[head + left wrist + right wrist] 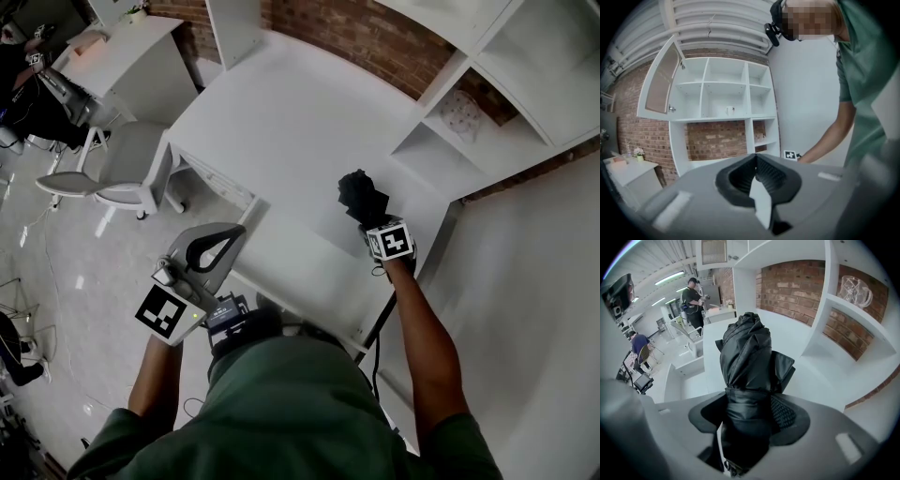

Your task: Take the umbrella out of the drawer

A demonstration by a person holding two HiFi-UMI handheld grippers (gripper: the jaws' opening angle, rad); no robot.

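A black folded umbrella (360, 195) hangs over the right part of the white desk (281, 122), with my right gripper (370, 220) shut on it. In the right gripper view the umbrella (747, 357) stands up out of the right gripper (750, 416), its strapped waist pinched between the jaws and its top splaying above them. My left gripper (230, 239) hovers at the desk's near left corner, away from the umbrella, its tips together with nothing between them. The left gripper (756, 161) faces the shelving. The desk's drawer side (214, 180) runs along its left edge; whether a drawer is open I cannot tell.
White shelving (487, 103) stands at the desk's back right, with a clear glass (855, 289) in a low cubby. A grey office chair (122, 169) sits left of the desk beside a second desk (122, 56). Other people (693, 298) work far off. A brick wall (375, 33) lies behind.
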